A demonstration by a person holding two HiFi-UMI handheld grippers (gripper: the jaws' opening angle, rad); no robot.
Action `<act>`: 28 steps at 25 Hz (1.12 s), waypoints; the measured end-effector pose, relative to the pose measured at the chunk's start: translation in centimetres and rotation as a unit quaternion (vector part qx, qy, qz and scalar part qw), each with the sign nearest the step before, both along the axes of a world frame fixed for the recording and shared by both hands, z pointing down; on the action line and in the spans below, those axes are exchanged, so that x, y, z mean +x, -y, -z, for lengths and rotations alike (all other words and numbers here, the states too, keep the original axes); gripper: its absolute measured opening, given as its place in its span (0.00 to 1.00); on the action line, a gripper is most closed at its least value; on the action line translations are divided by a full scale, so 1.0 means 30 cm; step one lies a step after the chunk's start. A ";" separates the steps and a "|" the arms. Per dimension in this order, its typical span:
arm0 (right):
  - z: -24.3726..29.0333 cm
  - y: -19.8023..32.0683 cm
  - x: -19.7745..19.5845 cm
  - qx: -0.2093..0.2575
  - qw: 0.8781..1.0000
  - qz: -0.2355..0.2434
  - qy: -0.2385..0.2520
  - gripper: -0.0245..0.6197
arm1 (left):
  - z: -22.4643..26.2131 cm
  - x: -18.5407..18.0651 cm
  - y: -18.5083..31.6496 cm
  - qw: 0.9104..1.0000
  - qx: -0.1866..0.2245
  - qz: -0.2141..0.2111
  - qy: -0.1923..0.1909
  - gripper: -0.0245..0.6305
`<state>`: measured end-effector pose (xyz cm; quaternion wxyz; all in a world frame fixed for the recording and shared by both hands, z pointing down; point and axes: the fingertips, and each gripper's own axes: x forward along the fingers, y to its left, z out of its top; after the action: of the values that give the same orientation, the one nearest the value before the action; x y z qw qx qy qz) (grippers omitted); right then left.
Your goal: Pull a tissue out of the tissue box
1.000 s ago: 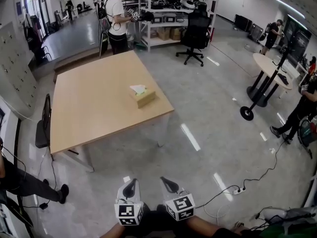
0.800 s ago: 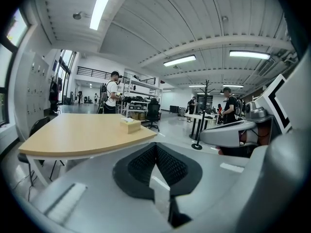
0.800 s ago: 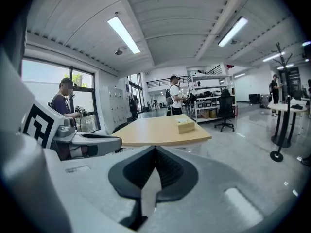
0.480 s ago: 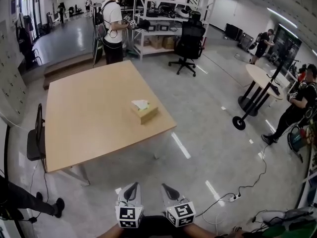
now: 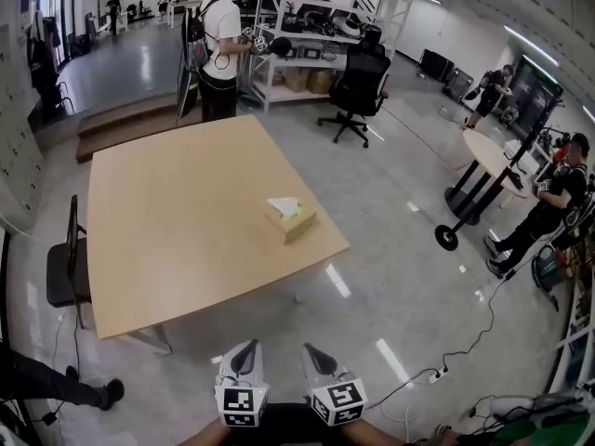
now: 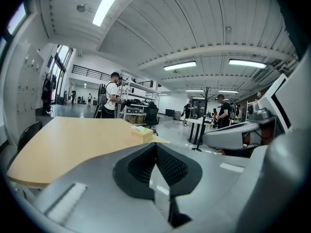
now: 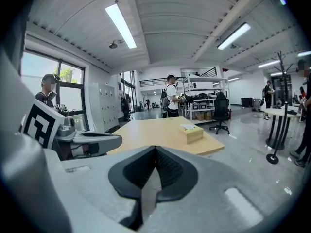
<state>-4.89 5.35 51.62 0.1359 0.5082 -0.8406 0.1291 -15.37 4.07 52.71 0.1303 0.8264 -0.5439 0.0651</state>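
Observation:
A tan tissue box (image 5: 292,221) with a white tissue (image 5: 283,205) sticking out of its top sits near the right corner of the wooden table (image 5: 177,221). Both grippers are held low, side by side over the floor, well short of the table. The left gripper (image 5: 244,353) and right gripper (image 5: 316,353) are both shut with nothing between their pads. The left gripper view shows the tissue box (image 6: 141,132) far ahead beyond its closed jaws. In the right gripper view the tissue box (image 7: 191,132) lies ahead and a little right, with the left gripper's body (image 7: 90,141) alongside.
A black chair (image 5: 67,269) stands at the table's left side. A person with a backpack (image 5: 218,49) stands beyond the far edge by shelving (image 5: 307,26). An office chair (image 5: 358,77), a round table (image 5: 495,151), other people and floor cables (image 5: 446,356) are to the right.
The view has moved closer to the table, and the tissue box now sits lower and further right in the head view. Both grippers stay shut, side by side at the bottom.

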 end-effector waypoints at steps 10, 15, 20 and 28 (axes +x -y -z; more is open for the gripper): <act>0.007 0.094 -0.067 -0.003 1.000 0.020 -0.012 0.02 | 0.029 -0.088 0.090 0.999 -0.012 0.034 -0.017 0.07; -0.026 0.174 -0.057 -0.007 0.999 0.038 -0.012 0.02 | -0.010 -0.082 0.160 0.999 -0.018 0.049 -0.004 0.07; -0.058 0.301 -0.034 -0.005 0.998 0.063 -0.007 0.02 | -0.004 -0.070 0.262 0.996 -0.018 0.082 0.007 0.07; -0.037 0.567 0.101 0.012 0.995 0.101 -0.003 0.02 | 0.012 0.109 0.496 0.994 -0.005 0.104 0.025 0.07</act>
<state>-1.86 -11.67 52.73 0.1447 0.4227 -0.8887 0.1028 -12.09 -10.80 52.35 0.1268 0.7630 -0.6295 0.0740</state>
